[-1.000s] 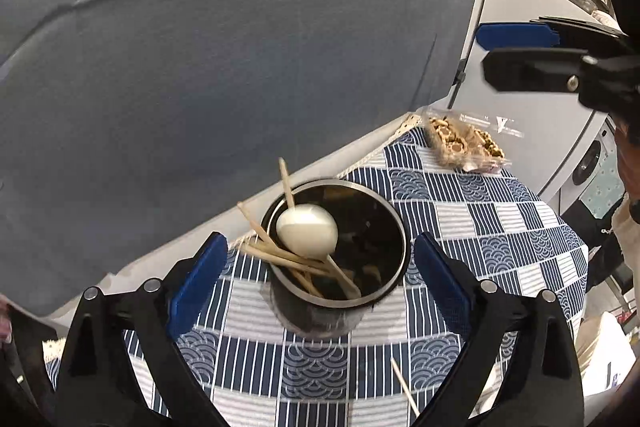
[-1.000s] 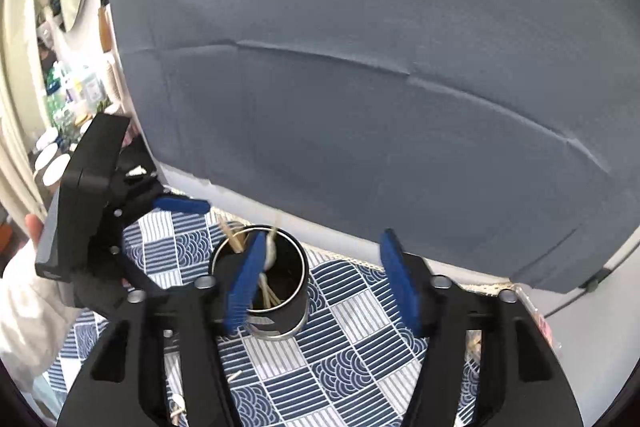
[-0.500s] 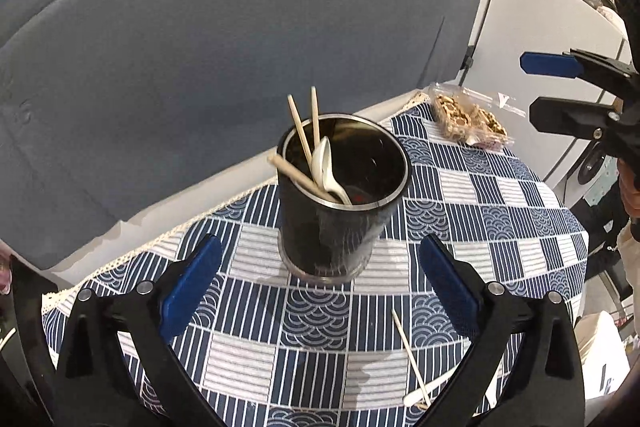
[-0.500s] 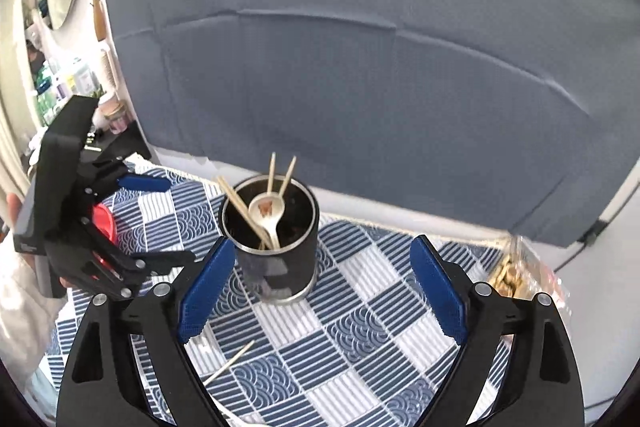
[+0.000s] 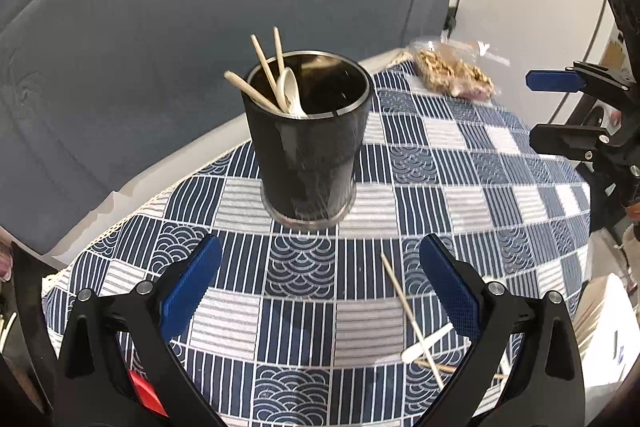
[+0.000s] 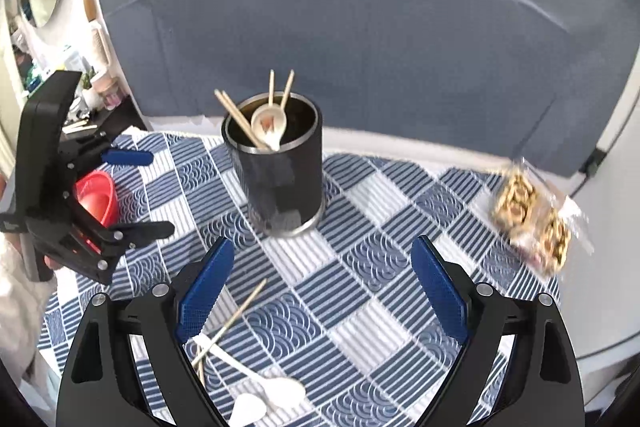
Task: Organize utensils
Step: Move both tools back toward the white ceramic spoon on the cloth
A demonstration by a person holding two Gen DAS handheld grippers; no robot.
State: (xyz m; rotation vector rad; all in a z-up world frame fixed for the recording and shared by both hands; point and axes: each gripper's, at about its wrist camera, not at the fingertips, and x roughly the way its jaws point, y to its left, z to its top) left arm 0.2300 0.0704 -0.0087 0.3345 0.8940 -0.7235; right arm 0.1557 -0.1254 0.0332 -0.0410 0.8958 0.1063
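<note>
Both pairs of tongs are held wide apart above a blue-and-white patterned tablecloth (image 5: 472, 163), and nothing is gripped in either. The right gripper (image 6: 320, 291) is seen with its blue pads (image 6: 206, 291) spread; its jaws have just been opening, with only cloth between them. The left gripper (image 5: 320, 287) is likewise spread, its pads (image 5: 450, 289) clear of every object.

Just ahead of both grippers a black metal utensil holder (image 6: 276, 167) stands upright on the cloth. Wooden chopsticks (image 6: 240, 119) and a white spoon (image 6: 270, 125) are leaned inside it, their ends rising above the rim.

Closer in, below the right gripper's left finger, a loose chopstick (image 6: 234, 319) is laid across white spoons (image 6: 280, 391) on the cloth. In the left wrist view the same scatter is found beneath the left gripper's right finger, where a chopstick (image 5: 408, 315) crosses a white spoon handle (image 5: 426, 343).

Beyond the left gripper, as seen from the right, a red cup (image 6: 98, 197) is partly hidden. To the far right of the right gripper a clear packet of snacks (image 6: 532, 219) is set near the table's edge. A grey-blue fabric backdrop (image 6: 360, 27) is hung behind the table.
</note>
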